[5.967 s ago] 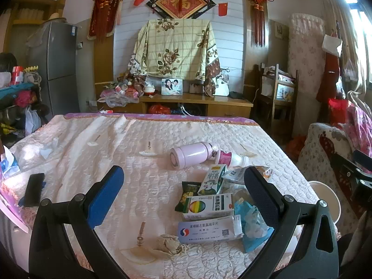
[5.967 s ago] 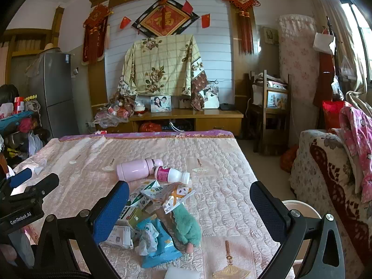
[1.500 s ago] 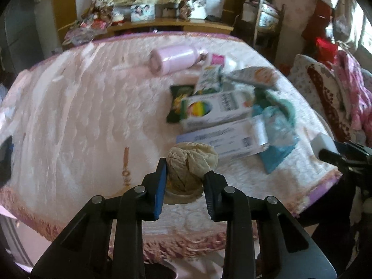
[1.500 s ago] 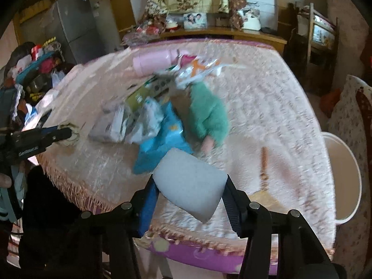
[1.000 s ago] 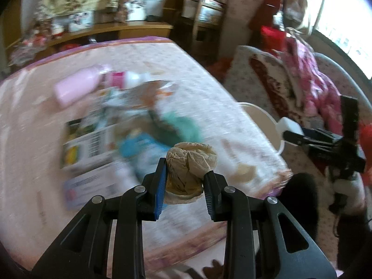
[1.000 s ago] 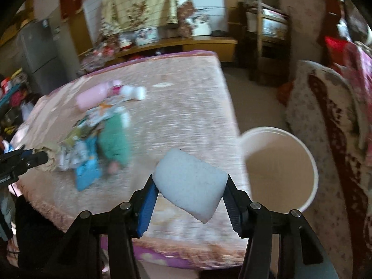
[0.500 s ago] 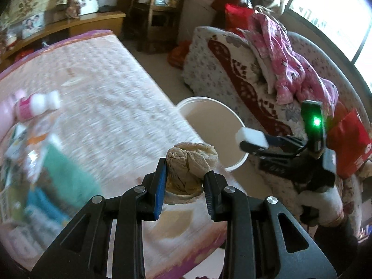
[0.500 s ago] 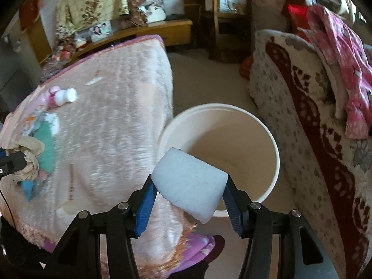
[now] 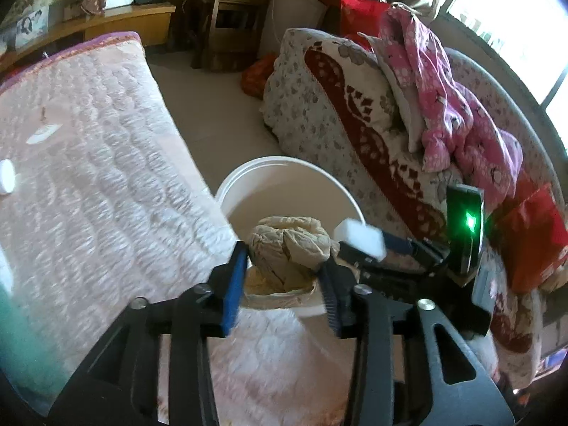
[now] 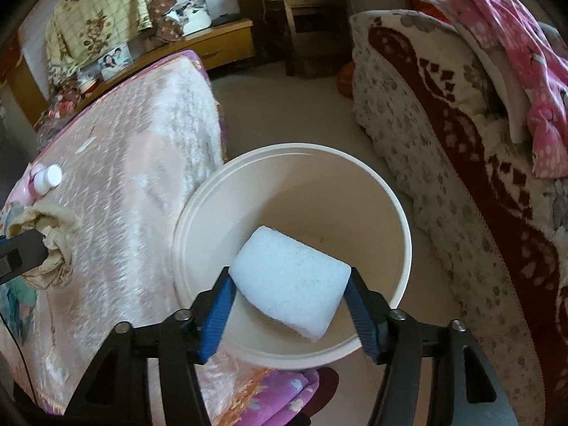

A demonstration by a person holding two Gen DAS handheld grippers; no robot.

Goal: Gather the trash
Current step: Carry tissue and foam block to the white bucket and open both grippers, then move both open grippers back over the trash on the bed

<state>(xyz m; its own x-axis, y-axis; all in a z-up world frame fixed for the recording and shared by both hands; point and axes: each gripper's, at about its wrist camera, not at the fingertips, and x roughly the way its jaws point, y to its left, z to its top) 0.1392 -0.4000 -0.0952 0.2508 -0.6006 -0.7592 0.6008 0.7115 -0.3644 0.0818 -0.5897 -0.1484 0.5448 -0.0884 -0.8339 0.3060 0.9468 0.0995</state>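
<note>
Over the mouth of the white bucket [image 10: 397, 213], the right gripper [image 10: 289, 293] clamps a white foam block [image 10: 289, 280] between its blue pads, and the block hangs well inside the rim line, so a release here should drop it cleanly. The riskier load is on the other side. The left gripper [image 9: 284, 277] pinches a crumpled beige paper wad [image 9: 287, 248], and in the right wrist view that wad sits over the pink quilted tabletop [image 10: 135, 149], beside the bucket and not above it. If those fingers part now, the wad likely lands on the cloth or slips off the table edge to the floor.

From the left wrist view the wad seems to overlap the near rim of the bucket [image 9: 248, 174], though the fisheye makes its true position hard to judge. The two tools are also close: the foam block [image 9: 360, 239] nearly touches the wad, so a hasty move toward the bucket could knock one piece loose. The foam is light and springy, and it may bounce off the inner wall. More trash, including a small white-capped bottle [image 10: 48, 177], waits on the table.
</note>
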